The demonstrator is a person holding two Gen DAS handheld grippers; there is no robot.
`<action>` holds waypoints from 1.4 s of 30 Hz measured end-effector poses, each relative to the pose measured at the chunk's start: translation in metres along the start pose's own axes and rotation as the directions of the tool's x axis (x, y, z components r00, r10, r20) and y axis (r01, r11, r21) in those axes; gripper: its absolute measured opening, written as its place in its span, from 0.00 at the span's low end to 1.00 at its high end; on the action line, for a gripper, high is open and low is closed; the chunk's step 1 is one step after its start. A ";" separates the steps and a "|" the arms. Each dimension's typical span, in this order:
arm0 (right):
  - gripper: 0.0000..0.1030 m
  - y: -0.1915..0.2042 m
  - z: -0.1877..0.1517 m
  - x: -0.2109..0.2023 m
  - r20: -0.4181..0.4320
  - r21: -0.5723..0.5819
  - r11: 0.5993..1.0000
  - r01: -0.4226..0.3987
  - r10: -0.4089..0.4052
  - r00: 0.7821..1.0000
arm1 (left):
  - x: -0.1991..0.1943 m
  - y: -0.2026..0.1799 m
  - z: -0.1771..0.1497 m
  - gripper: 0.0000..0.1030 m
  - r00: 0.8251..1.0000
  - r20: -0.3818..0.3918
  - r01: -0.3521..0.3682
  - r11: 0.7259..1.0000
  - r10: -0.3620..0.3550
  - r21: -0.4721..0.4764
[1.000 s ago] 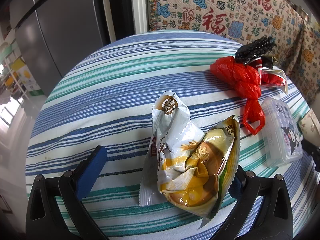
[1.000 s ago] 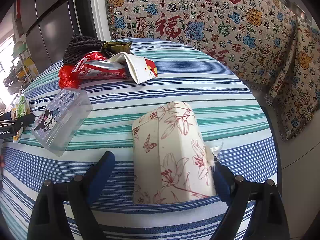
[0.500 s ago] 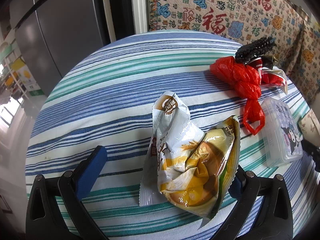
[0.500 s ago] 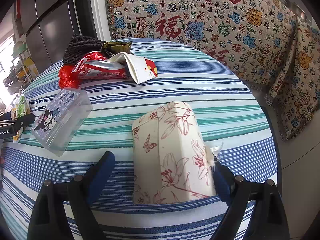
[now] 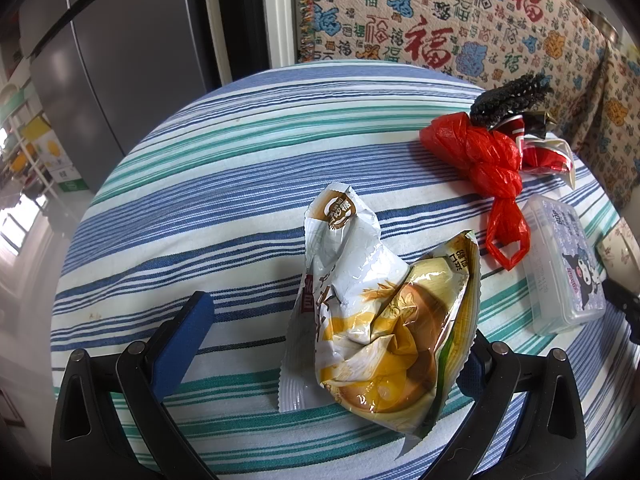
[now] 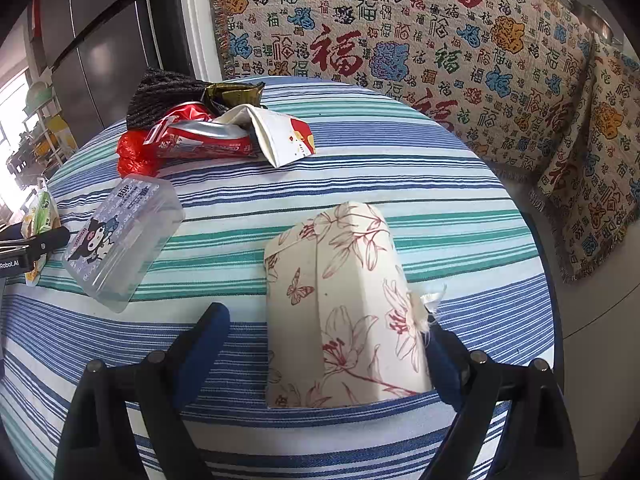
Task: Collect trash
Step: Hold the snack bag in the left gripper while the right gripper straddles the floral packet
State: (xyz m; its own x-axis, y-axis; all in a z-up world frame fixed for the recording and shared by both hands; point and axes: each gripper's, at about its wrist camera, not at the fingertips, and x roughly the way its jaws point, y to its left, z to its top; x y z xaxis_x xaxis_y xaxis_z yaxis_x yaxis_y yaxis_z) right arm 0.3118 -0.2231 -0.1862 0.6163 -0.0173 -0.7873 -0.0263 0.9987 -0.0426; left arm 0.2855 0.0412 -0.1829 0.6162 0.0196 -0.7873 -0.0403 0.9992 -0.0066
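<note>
Nothing has moved since the earlier frames; both hands hold steady. Nearest in the left wrist view, the left gripper (image 5: 328, 332) has its jaws spread wide, and a crumpled white and yellow snack wrapper (image 5: 376, 312) with Chinese print lies between them on the striped counter (image 5: 224, 184), resting against the right pad and clear of the left. Farther right sits a clear plastic box (image 5: 560, 268) with a cartoon character label, then a knotted red plastic bag (image 5: 488, 160).

Only the right wrist view shows the right gripper (image 6: 324, 344), jaws wide, around a floral paper box (image 6: 340, 300) that is not clamped. Its side reveals "Robot.AI" lettering (image 6: 9, 265). Beyond lie a red wrapper (image 6: 200, 140) and a white carton (image 6: 280, 136).
</note>
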 end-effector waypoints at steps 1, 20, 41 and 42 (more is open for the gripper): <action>0.90 0.000 0.000 0.000 0.000 0.000 1.000 -0.001 0.001 1.000 | 0.000 0.000 0.000 1.00 1.000 0.000 0.000 1.000 0.000 0.000; 0.90 -0.001 -0.001 -0.001 -0.001 -0.003 1.000 -0.002 0.002 1.000 | 0.000 0.000 0.000 1.00 1.000 0.000 0.000 1.000 0.000 0.000; 0.89 -0.031 0.000 -0.015 -0.062 -0.014 0.997 -0.082 0.081 0.995 | 0.000 0.000 0.000 1.00 1.000 0.002 0.001 1.000 -0.001 0.001; 0.89 -0.029 0.001 -0.016 -0.052 -0.024 0.996 -0.084 0.083 0.995 | 0.000 0.001 0.000 1.00 1.000 0.002 0.002 1.000 -0.002 0.000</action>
State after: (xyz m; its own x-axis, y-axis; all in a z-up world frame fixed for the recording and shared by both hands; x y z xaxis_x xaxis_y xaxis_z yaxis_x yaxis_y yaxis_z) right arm 0.3040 -0.2516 -0.1718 0.5702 0.0630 -0.8191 -0.0969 0.9953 0.0091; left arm 0.2853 0.0418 -0.1833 0.6179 0.0180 -0.7860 -0.0391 0.9992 -0.0079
